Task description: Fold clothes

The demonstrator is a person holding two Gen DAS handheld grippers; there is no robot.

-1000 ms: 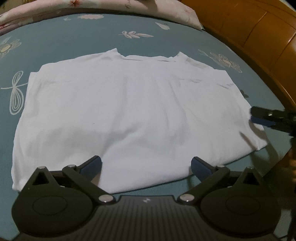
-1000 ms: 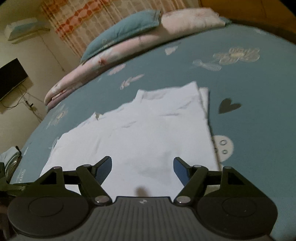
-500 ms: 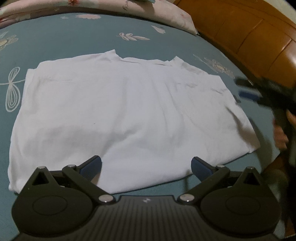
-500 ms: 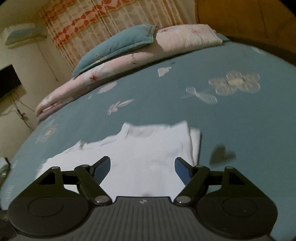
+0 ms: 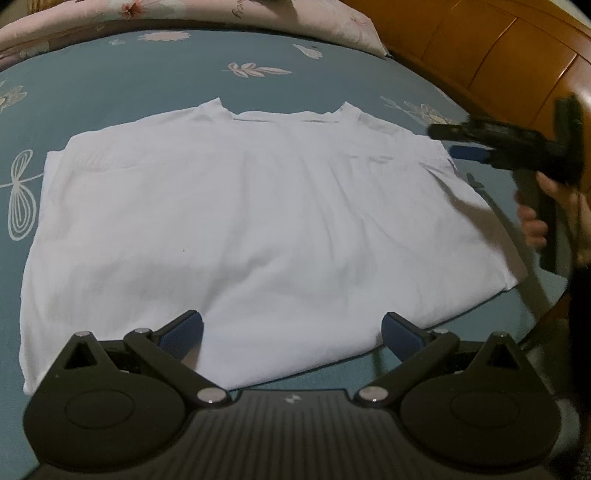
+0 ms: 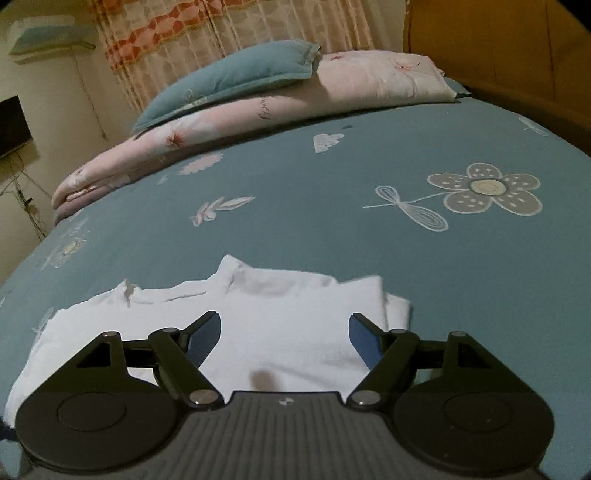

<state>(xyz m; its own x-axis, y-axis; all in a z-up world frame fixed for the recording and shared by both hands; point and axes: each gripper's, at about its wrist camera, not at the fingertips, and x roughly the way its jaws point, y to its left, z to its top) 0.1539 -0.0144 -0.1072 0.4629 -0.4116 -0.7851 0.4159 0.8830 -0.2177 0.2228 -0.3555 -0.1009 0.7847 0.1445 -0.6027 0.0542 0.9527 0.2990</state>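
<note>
A white T-shirt [image 5: 258,221] lies flat on the bed, sleeves folded in and collar at the far side. My left gripper [image 5: 291,325] hovers open over the shirt's near hem, with nothing between its blue pads [image 5: 184,330]. In the left wrist view, a hand [image 5: 535,225] holds my right gripper [image 5: 443,142] at the shirt's far right shoulder corner. The right wrist view shows the right gripper [image 6: 284,321] open above that shoulder end of the T-shirt [image 6: 288,325], with the folded sleeve edge at its right finger [image 6: 364,332].
The teal bedsheet [image 6: 332,214] has flower and leaf prints. A folded pink quilt [image 6: 258,107] and a teal pillow [image 6: 236,74] lie at the far side. A wooden headboard [image 5: 480,55] runs along the right. Curtains [image 6: 221,26] and a wall screen [image 6: 13,125] stand beyond.
The right gripper has travelled along the shirt's right edge from the hem corner up to the shoulder corner. The left gripper and the shirt have stayed put.
</note>
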